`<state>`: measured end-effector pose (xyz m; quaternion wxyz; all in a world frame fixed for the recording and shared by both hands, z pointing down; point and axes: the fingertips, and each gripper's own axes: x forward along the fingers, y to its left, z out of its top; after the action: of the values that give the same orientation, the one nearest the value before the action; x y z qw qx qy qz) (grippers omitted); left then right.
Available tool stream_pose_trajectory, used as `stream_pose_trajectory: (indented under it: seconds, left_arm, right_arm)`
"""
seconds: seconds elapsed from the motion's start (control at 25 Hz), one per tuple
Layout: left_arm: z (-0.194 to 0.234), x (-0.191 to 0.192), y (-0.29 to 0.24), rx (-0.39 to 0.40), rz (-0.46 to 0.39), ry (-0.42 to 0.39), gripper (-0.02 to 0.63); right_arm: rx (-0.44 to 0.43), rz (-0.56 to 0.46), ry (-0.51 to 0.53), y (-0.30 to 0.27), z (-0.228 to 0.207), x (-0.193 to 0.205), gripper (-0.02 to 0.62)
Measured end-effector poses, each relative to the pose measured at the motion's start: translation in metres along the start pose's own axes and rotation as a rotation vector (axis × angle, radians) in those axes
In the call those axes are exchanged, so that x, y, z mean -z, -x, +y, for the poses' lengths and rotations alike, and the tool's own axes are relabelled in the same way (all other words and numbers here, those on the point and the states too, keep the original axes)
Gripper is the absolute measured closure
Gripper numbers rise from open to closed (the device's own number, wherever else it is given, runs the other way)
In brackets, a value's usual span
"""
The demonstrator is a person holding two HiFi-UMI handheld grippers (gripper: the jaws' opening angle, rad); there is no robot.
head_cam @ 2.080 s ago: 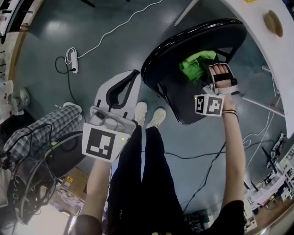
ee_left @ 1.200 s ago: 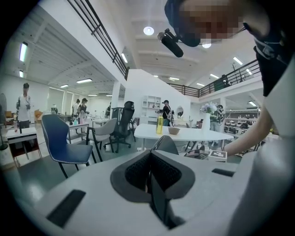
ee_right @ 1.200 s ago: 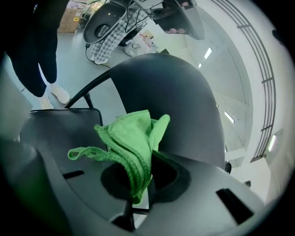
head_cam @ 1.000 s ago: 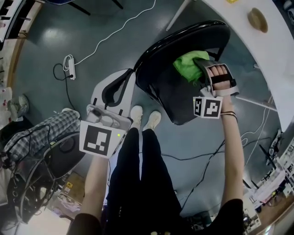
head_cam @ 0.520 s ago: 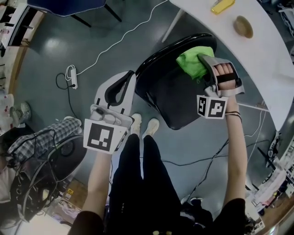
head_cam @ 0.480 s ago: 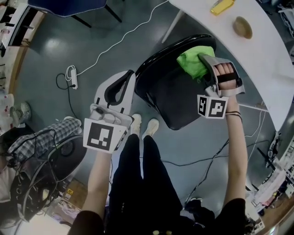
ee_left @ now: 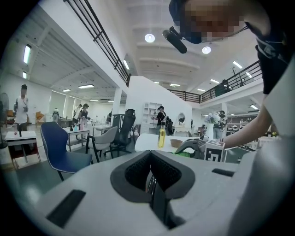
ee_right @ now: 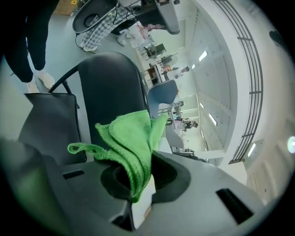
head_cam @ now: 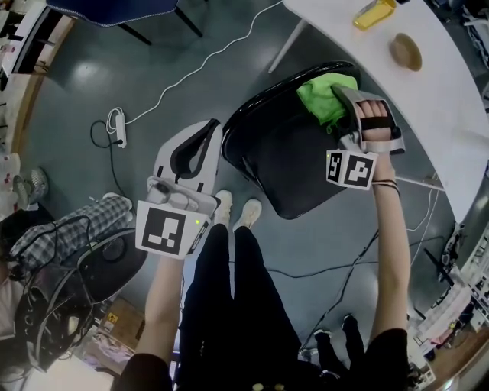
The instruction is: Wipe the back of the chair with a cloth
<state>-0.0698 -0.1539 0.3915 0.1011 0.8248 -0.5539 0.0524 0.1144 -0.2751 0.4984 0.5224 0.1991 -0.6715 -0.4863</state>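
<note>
The right claw [head_cam: 338, 98] was clenched on a green cloth [head_cam: 322, 92], a bunched fold of it pinched between the jaws and the rest spilling out ahead of them. In the head view this pair sat in the upper right of centre, with the cloth at the top edge of the black chair [head_cam: 279, 149] back. The right gripper view showed the cloth in front of the dark backrest, but contact could not be judged there. The left claw [head_cam: 197, 141] was held left of centre, well apart from the chair back, over the grey floor [head_cam: 92, 69]. Its jaws were closed together with nothing between them. A white desk [head_cam: 458, 99] curved across the upper right corner, carrying a yellow bottle [head_cam: 373, 13]. A white power strip [head_cam: 117, 121] lay on the floor at the left
</note>
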Motion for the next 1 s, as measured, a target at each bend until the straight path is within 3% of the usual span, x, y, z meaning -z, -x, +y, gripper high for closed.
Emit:
stream_pose_trajectory:
  seconds: [0.24, 0.48, 0.6, 1.0]
  left_arm:
    - [0.010, 0.020, 0.003, -0.009, 0.022, 0.027, 0.601]
    - [0.018, 0.038, 0.005, -0.020, 0.035, 0.055, 0.601]
    - [0.017, 0.045, 0.005, -0.020, 0.037, 0.075, 0.601]
    - [0.013, 0.058, 0.008, -0.004, 0.053, 0.075, 0.601]
  right_arm:
    - [-0.049, 0.003, 0.020, -0.020, 0.031, 0.000, 0.552]
    - [-0.034, -0.001, -0.033, -0.027, 0.041, 0.001, 0.552]
    - [-0.057, 0.003, -0.010, -0.030, 0.061, 0.003, 0.552]
    - [-0.129, 0.038, -0.030, -0.039, 0.115, 0.012, 0.552]
